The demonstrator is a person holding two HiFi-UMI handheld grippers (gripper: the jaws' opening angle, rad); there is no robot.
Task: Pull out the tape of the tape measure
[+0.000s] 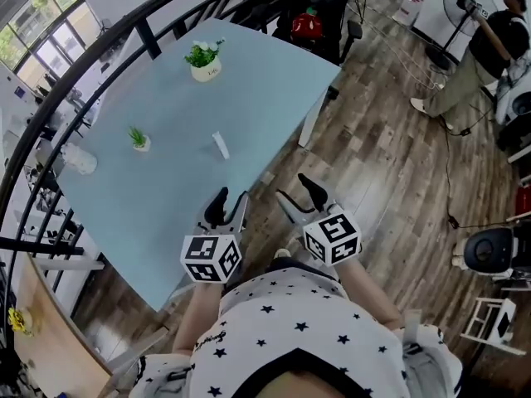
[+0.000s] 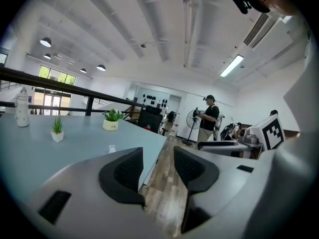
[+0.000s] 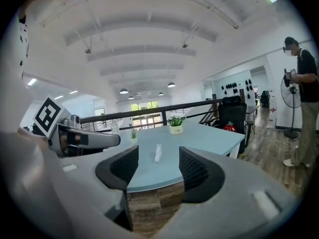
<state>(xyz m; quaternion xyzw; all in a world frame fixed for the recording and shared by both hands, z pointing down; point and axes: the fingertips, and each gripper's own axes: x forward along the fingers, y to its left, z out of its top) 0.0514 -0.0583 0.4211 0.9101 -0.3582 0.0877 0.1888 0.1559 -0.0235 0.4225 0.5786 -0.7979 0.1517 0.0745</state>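
On the table: there it is, the small white slab we take for the tape measure (image 1: 220, 145), lying out on the light-blue table (image 1: 274, 81). We see no tape drawn out of it, and it is too small to tell more.
Our left: the left gripper (image 1: 230, 204) hangs on the near side of the tape measure, about over the table's near edge. Its jaws are apart with only floorboards between them.
Our right: the right gripper (image 1: 300, 196) sits nearer us and off to the right of the tape measure, over the wooden floor. Its jaws are spread too, and empty.
Bearing: the tape measure lies ahead of both. It sits a touch left of the left gripper's jaw gap, while the right gripper view frames it squarely between its jaws, though well apart.
Long axis: it runs roughly toward us and away, so we meet a narrow end.
Nearer hand: the left, we judge from the head view.
Beyond it: a white-potted plant (image 1: 204, 60) stands on the far side of the tape measure, and a smaller plant (image 1: 138, 139) to its left.
Stage: nothing is grasped yet. We reckon the reach comes first, one gripper to steady the case and the other to take the tape's end.
Risk: a light case nudged end-on may skate across that smooth top.
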